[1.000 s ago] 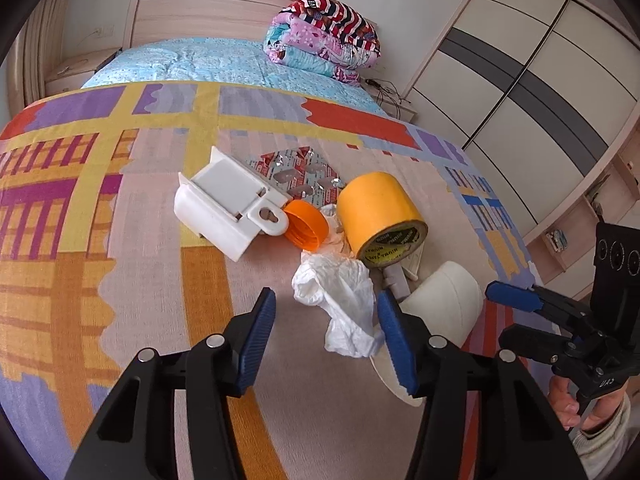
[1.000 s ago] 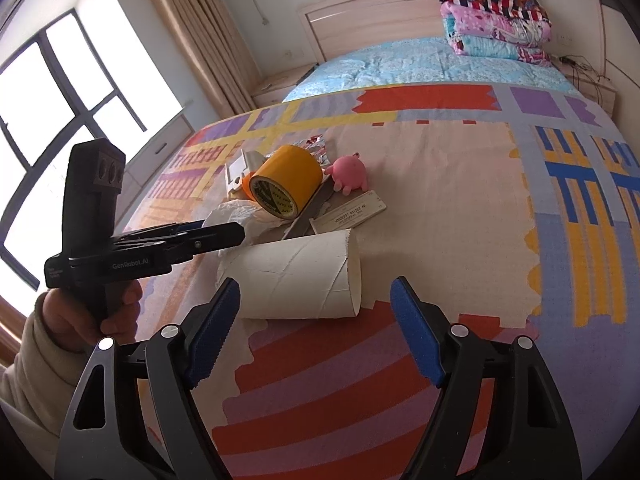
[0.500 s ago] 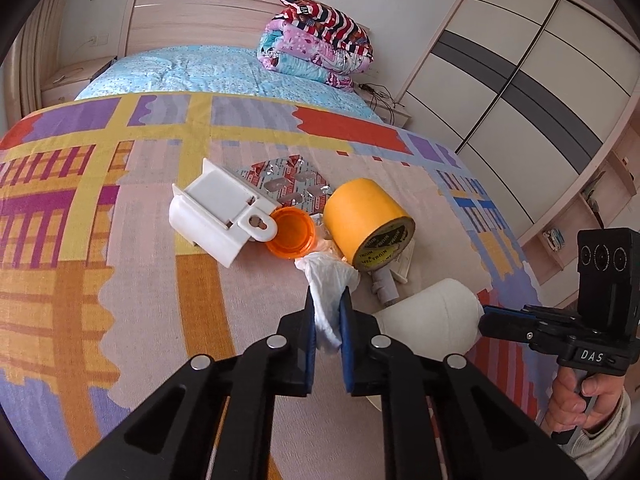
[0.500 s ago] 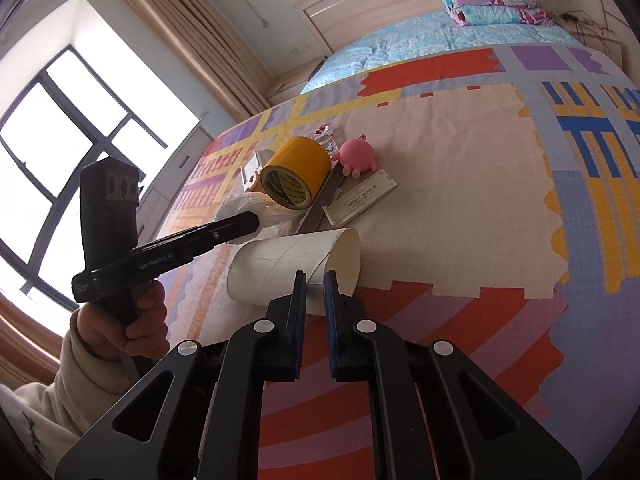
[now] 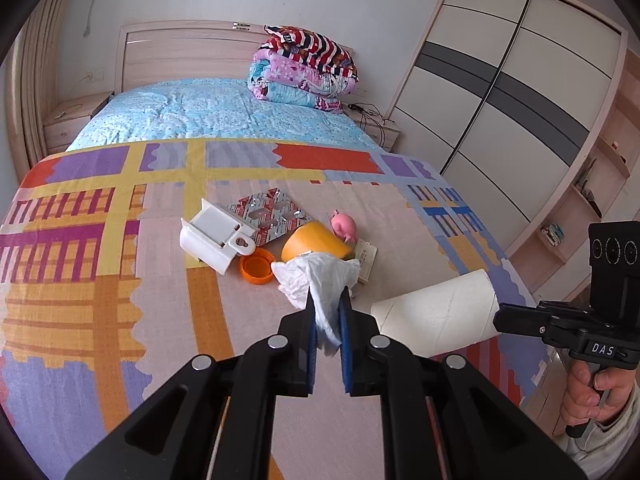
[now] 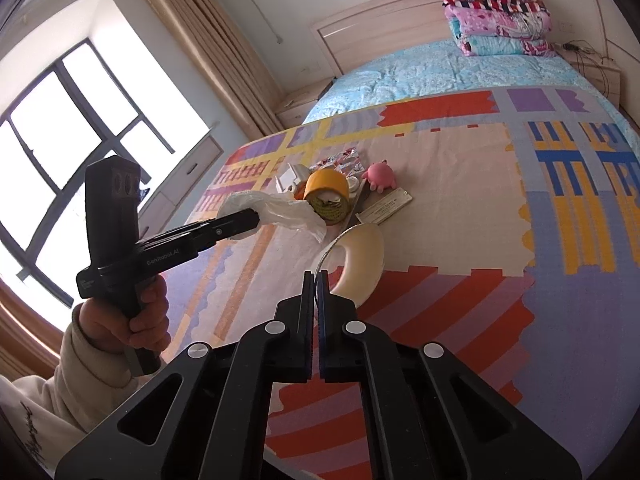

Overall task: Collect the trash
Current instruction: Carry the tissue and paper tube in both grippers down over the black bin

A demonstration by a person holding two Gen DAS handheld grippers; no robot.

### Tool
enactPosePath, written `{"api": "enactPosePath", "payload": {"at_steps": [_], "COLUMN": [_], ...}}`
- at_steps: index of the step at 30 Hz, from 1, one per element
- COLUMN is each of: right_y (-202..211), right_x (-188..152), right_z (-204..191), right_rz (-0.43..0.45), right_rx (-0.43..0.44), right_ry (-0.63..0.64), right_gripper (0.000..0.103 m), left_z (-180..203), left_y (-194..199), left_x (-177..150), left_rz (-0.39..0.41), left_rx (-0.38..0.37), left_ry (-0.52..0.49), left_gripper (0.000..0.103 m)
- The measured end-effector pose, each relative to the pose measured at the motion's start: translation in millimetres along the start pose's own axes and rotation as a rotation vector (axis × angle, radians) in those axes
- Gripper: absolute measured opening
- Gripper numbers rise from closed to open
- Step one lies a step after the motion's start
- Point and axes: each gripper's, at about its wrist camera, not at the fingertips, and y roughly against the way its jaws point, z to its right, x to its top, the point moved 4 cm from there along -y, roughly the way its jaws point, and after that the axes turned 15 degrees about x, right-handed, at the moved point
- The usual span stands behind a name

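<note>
A crumpled white plastic bag (image 5: 316, 276) hangs lifted off the patterned bed cover, and my left gripper (image 5: 327, 300) is shut on its lower part. The right wrist view shows the same bag (image 6: 280, 210) at the left gripper's tip (image 6: 250, 220). A white paper roll (image 5: 436, 320) is tilted up off the cover. My right gripper (image 6: 316, 280) is shut on the thin rim of that roll (image 6: 360, 256). In the left wrist view the right gripper (image 5: 499, 320) meets the roll's right end, held by a hand.
On the cover behind lie a yellow tape roll (image 5: 316, 240), an orange lid (image 5: 258, 266), a white plastic holder (image 5: 214, 240), a blister pack (image 5: 268, 214), a pink pig toy (image 5: 344, 226) and a paper card (image 6: 386, 204). Folded quilts (image 5: 304, 68) sit at the headboard.
Both grippers went from open to shut: the left closed on the white bag, the right on the roll's rim. Both then rose, lifting bag and roll off the cover.
</note>
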Motion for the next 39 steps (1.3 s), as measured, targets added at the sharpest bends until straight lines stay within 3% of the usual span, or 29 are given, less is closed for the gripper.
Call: {"api": "enactPosePath", "payload": {"at_steps": [8, 20, 25, 34, 39], "right_y": [16, 38, 48, 61, 62], "right_x": [-8, -32, -51, -96, -121], "right_z": [-20, -54, -72, -102, -110], "right_rz": [0.017, 0.027, 0.019, -0.039, -0.079], "right_rx": [-0.034, -0.065, -0.072, -0.079, -0.041], "right_ry": [0.048, 0.109, 0.137, 0.198, 0.189], "right_gripper": [0.002, 0.002, 0.002, 0.002, 0.002], "left_z": [6, 19, 31, 35, 43], "left_y": [37, 87, 115, 146, 154], "left_x": [-9, -54, -78, -128, -154], "left_rz": [0.042, 0.079, 0.104, 0.09, 0.063], "left_rx": [0.008, -0.017, -0.016, -0.022, -0.036], "left_ry": [-0.023, -0.042, -0.093, -0.133, -0.175], "left_gripper": [0.009, 0.009, 0.009, 0.009, 0.009]}}
